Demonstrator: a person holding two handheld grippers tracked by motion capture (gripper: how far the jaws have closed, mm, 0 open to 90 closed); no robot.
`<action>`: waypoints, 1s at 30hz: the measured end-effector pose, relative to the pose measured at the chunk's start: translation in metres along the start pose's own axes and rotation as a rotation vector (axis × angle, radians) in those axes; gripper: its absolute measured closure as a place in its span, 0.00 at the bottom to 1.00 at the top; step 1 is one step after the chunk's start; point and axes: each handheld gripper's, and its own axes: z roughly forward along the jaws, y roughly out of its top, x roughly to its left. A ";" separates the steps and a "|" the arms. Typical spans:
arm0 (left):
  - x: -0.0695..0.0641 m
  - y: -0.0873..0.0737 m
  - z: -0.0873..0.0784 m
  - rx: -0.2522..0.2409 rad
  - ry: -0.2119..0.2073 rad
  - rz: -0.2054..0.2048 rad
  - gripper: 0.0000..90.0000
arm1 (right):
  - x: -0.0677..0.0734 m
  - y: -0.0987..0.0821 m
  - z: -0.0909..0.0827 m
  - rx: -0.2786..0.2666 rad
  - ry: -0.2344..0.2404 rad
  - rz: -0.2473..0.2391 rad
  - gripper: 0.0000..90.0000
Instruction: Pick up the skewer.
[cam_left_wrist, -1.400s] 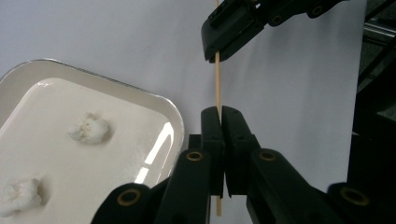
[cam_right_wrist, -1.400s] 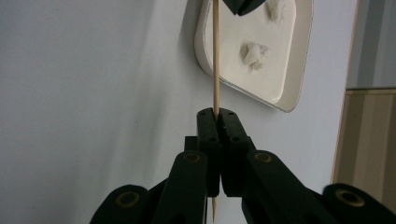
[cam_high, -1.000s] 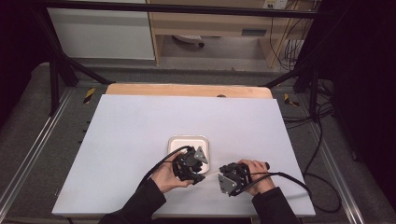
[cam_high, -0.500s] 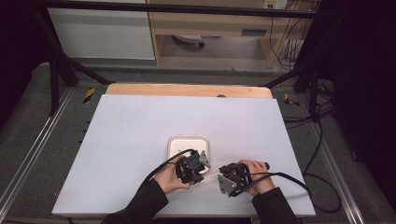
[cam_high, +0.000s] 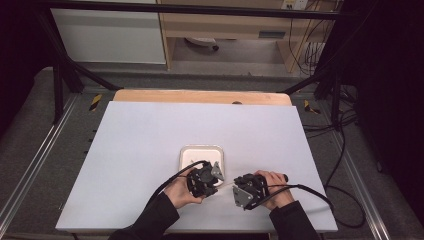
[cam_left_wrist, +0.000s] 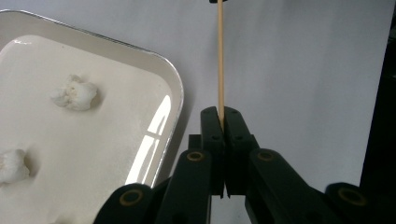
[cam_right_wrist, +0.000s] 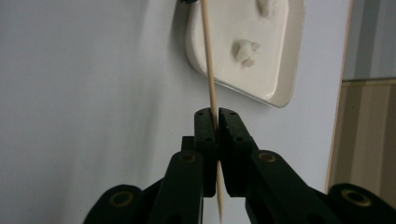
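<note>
Left gripper view is showing the left gripper (cam_left_wrist: 223, 122) with its jaws having just closed tight on a thin wooden skewer (cam_left_wrist: 220, 60), which is running straight ahead from the pads. Right gripper view is showing the right gripper (cam_right_wrist: 214, 119) pinching the same stick near its other end, so the skewer is hanging between both grippers, just above the white table (cam_high: 150, 145), beside the tray's near corner. Holding it well probably means keeping both hands level and in line, since any twist could snap or bow so slender a stick. Just beside it, the shallow white tray (cam_left_wrist: 173, 88) is holding small white puffy pieces (cam_left_wrist: 74, 92), well apart from one another.
</note>
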 end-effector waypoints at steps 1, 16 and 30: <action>0.001 -0.001 -0.001 0.001 0.002 -0.001 0.99 | -0.001 -0.001 -0.001 -0.005 -0.001 0.029 0.90; 0.012 -0.033 -0.019 -0.036 0.065 -0.065 0.99 | -0.009 -0.037 -0.015 -0.078 -0.053 0.615 0.36; 0.018 -0.073 -0.042 -0.162 0.123 -0.172 0.99 | 0.002 -0.060 -0.006 -0.038 0.025 0.953 0.09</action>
